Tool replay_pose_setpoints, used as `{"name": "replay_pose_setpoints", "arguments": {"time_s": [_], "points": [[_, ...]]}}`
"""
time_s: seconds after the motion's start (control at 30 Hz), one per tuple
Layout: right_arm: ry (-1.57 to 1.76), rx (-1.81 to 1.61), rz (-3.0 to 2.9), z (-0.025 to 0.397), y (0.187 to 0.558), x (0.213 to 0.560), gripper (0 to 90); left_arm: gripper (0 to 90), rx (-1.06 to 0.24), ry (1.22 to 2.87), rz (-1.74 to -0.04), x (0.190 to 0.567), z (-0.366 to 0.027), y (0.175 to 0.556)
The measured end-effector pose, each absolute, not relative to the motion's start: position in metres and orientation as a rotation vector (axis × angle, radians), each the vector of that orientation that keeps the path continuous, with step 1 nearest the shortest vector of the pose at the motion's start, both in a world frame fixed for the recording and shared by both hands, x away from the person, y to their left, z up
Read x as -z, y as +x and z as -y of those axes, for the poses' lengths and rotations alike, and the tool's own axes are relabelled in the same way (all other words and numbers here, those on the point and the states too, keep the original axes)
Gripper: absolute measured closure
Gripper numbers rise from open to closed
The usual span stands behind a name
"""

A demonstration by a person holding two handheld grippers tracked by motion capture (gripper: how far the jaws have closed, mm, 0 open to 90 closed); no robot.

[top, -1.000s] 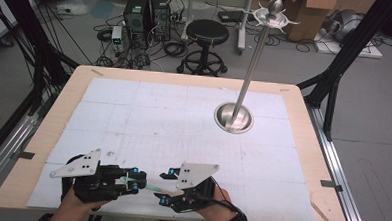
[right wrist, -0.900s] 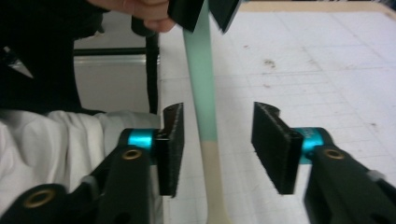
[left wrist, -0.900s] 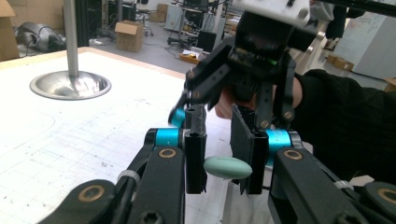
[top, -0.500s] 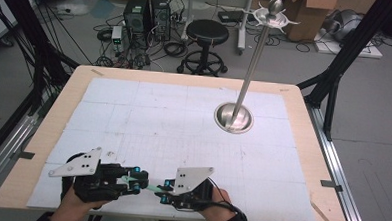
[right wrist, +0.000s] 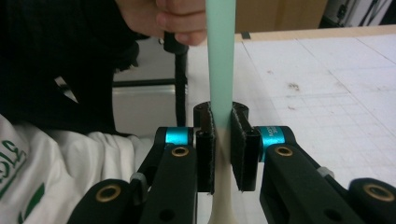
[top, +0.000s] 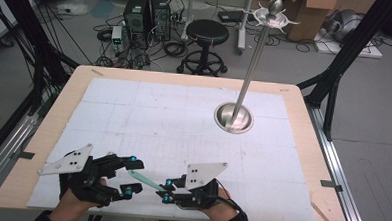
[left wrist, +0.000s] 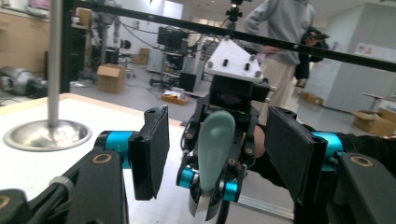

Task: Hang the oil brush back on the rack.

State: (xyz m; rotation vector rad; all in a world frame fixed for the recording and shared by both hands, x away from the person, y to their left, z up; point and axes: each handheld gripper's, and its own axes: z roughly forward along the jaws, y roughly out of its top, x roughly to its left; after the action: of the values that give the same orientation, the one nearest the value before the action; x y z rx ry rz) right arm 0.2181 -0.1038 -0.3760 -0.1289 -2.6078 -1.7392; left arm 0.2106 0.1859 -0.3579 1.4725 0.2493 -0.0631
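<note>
Since a second ago my two grippers have drawn closer together near the table's front edge. My right gripper (top: 166, 190) has its jaws closed tight on a pale green spatula-like stick (top: 146, 180), clamped across its narrow handle (right wrist: 220, 84), which runs straight up between the pads in the right gripper view. My left gripper (top: 129, 175) stands wide open, its two black pads apart on either side of the stick's rounded green tip (left wrist: 215, 144) without touching it. Both tools hover just above the white gridded mat (top: 173, 119) on the wooden table (top: 53, 114). Well apart, toward the far right, a metal pole rises from a round steel base (top: 233, 118).
</note>
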Motion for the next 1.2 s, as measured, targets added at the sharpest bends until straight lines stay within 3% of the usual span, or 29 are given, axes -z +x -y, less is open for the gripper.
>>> {"name": "replay_pose_setpoints", "arguments": {"time_s": [0.33, 0.53, 0.87, 0.9, 0.97, 1.1, 1.2], "points": [[-0.100, 1.793, 2.493, 0.102, 0.217, 0.376, 81.7, 59.0, 0.135, 1.440, -0.171, 0.359, -0.179, 0.214], [-0.088, 1.797, 2.478, 0.103, 0.219, 0.378, 81.7, 74.0, 0.106, 1.449, -0.157, 0.359, -0.179, 0.215], [-0.114, 1.781, 2.464, 0.102, 0.221, 0.379, 80.9, 76.4, 0.049, 1.469, -0.191, 0.357, -0.178, 0.213], [-0.133, 1.777, 2.464, 0.102, 0.220, 0.379, 78.6, 76.4, 0.038, 1.473, -0.200, 0.356, -0.178, 0.212], [-0.207, 1.808, 2.464, 0.102, 0.221, 0.379, 58.5, 76.5, 0.024, 1.483, -0.218, 0.354, -0.177, 0.212], [-0.283, 1.853, 2.524, 0.103, 0.218, 0.377, 48.0, 76.5, -0.022, 1.491, -0.268, 0.348, -0.177, 0.212], [-0.334, 1.865, 2.613, 0.102, 0.215, 0.375, 45.7, 76.5, -0.071, 1.510, -0.323, 0.345, -0.176, 0.212]]}}
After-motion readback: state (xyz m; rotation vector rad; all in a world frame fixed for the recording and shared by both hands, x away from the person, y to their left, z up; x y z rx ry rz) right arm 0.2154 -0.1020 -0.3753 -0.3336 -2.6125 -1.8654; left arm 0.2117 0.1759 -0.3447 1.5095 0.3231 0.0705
